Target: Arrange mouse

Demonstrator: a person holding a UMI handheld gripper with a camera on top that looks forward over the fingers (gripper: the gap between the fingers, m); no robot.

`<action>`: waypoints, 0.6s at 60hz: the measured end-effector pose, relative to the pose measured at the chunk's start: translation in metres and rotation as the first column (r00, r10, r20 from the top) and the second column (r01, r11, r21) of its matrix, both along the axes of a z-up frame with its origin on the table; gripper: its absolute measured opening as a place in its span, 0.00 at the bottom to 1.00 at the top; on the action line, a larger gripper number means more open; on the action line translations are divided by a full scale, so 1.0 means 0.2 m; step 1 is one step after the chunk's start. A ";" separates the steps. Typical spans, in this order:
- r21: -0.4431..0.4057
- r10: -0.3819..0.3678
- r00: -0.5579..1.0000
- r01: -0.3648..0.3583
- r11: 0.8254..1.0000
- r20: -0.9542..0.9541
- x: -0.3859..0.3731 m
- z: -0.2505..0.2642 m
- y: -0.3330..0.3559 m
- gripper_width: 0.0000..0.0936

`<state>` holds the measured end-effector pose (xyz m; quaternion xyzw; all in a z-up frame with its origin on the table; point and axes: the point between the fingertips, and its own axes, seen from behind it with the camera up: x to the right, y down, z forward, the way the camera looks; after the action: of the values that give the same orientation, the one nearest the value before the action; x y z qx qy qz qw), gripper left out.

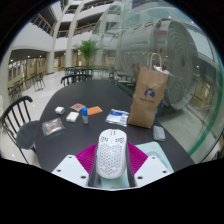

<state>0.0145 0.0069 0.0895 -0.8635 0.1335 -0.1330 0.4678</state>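
A dark round desk [60, 145] stands in a bright atrium. A brown paper bag [148, 98] stands upright on the desk's far side, with small packets and a blue bottle scattered to its left. Nearest, the claw [111, 165] grips a white perforated mouse [111, 156], both pink pads pressed against its sides.

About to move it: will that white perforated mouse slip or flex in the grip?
The mouse sits between the pink pads. Its shell looks rigid, so it probably won't flex. The perforations suggest it is light. Its rounded sides might slip.
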 end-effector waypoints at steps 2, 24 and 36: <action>-0.022 -0.010 1.000 0.010 1.000 0.023 0.09 -0.03 -0.07 0.48; -0.124 0.081 0.997 -0.082 0.989 -0.015 0.39 -0.48 -0.25 0.59; -0.148 -0.020 0.995 0.005 0.989 -0.100 0.28 -0.50 -0.40 0.92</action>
<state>0.0703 -0.0738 -0.0103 -0.9005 0.1523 -0.1014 0.3944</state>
